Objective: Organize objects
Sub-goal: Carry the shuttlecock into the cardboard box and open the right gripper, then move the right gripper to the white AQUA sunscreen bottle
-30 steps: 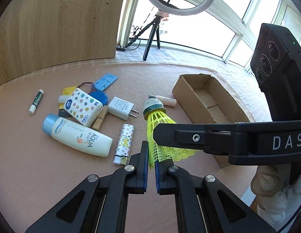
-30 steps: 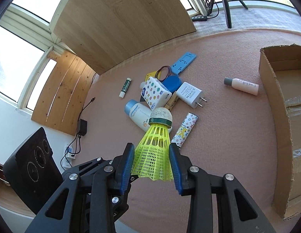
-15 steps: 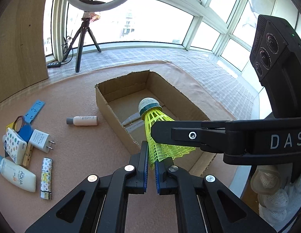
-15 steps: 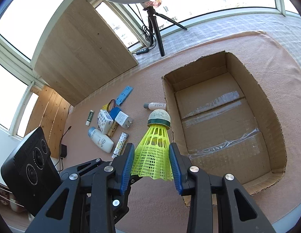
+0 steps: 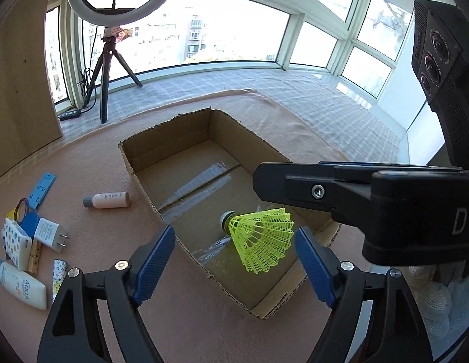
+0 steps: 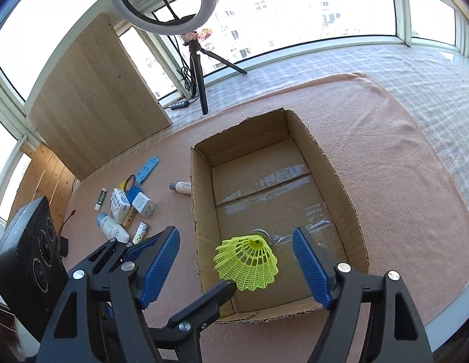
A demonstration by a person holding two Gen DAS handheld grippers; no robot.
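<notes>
Over on my left wrist cam, the left gripper point(image 5: 234, 242) has its blue pads spread wide, jaws just opened up, nothing pinched between them. The yellow shuttlecock point(image 5: 258, 239) sits in the gap without touching either pad, tipped on its side with the cork end pointing to about 10 o'clock, over the near end of the cardboard box point(image 5: 246, 145). I can't tell if it's resting on the box floor. My right gripper's finger point(image 5: 295, 184) cuts in from 3 o'clock above it. Off at 9 o'clock on the pink cloth point(image 5: 83, 157) lies the leftover pile: small bottle point(image 5: 107, 199), charger plug point(image 5: 49, 236), sunscreen tube point(image 5: 19, 281).

Switching to the right wrist cam, the right gripper point(image 6: 236, 264) is spread wide too, jaws just opened, not pressing on anything. The shuttlecock point(image 6: 249, 260) shows skirt-first between the pads, cork pointing to 12 o'clock into the box point(image 6: 340, 187). The left gripper's finger point(image 6: 204, 305) pokes in from 7 o'clock, its tip just beside the skirt.
</notes>
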